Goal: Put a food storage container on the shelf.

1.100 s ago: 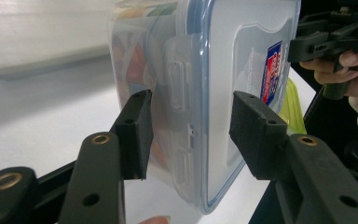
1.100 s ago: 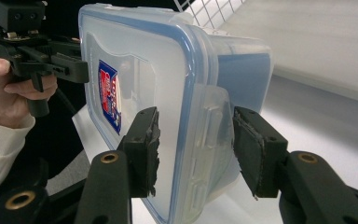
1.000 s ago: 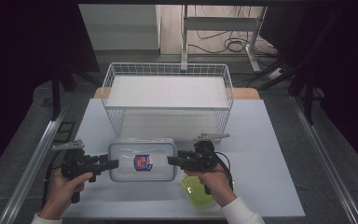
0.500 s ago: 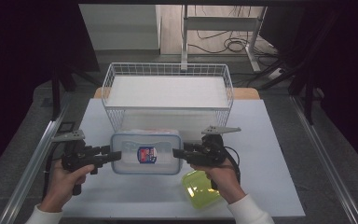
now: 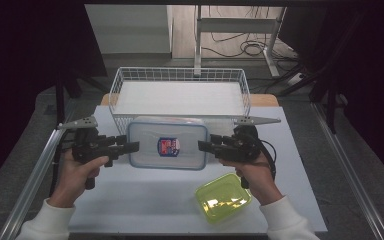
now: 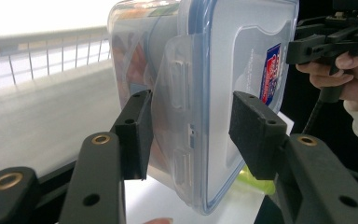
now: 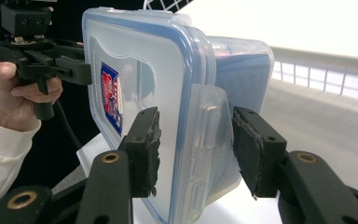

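Nearest the person, just below and inboard of the right tool [image 5: 203, 146], a yellow-green lidded box [image 5: 223, 197] is seen lying flat on the worktop [image 5: 145, 200], untouched and apart from the work in hand.

Between the two tools a clear container with a blue-rimmed lid [image 5: 169, 144] is carried level, a red-and-blue label on its lid. It is held off the worktop, at about the height of the near rim of the basket.

Left tool [image 5: 134, 146]: half spread, pinching the container's left end across lid and base, over the side latch flap [image 6: 179, 93]. Right tool: half spread likewise, pinching the opposite end over its own latch flap [image 7: 209, 126]. The pad faces are seen against the plastic in both gripper views.

Handling, judged: rigid plastic walls, stiff enough to bear a two-ended pinch; smooth and likely slippery, so the ribbed latch flaps and the lid rim are the best purchase. Coloured contents are dimly made out through the wall; some weight is to be expected, hence a grip at both ends. The container is best kept level, since a tilt could let one end slide out.

Beyond the tools, directly past the container, a white wire basket [image 5: 180, 75] is seen standing on the worktop, open-topped, its floor bare.
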A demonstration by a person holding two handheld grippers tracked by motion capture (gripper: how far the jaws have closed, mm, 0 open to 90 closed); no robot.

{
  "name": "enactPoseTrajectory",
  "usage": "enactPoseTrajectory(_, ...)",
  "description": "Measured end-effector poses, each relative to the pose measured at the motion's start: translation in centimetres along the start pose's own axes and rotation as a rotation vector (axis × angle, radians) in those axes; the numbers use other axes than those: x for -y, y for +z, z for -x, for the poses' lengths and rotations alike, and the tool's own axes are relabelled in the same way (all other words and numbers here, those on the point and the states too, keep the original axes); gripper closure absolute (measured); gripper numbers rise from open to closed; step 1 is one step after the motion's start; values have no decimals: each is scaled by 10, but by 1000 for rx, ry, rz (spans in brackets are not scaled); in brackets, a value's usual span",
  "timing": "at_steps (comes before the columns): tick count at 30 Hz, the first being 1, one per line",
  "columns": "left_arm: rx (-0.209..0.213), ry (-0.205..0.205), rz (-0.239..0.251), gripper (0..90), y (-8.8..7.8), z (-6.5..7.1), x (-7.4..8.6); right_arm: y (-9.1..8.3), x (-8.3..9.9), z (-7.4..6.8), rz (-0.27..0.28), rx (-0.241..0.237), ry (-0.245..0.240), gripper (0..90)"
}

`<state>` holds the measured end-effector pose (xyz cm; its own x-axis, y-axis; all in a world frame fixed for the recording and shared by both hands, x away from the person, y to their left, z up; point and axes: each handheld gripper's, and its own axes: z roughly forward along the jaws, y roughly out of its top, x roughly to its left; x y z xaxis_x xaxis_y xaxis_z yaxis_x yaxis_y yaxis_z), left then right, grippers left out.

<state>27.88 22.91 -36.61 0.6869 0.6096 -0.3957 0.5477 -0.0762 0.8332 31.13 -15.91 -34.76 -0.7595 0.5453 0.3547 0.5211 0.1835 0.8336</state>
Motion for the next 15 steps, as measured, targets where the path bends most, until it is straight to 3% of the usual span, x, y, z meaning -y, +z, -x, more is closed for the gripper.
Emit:
enactPoseTrajectory(7,2,16,8,501,4,0,-21,-7,-19,7,12,8,-18,526)
enactPoseTrajectory(15,-5,35,29,501,6,-2,-57,-13,-50,15,30,10,-32,526)
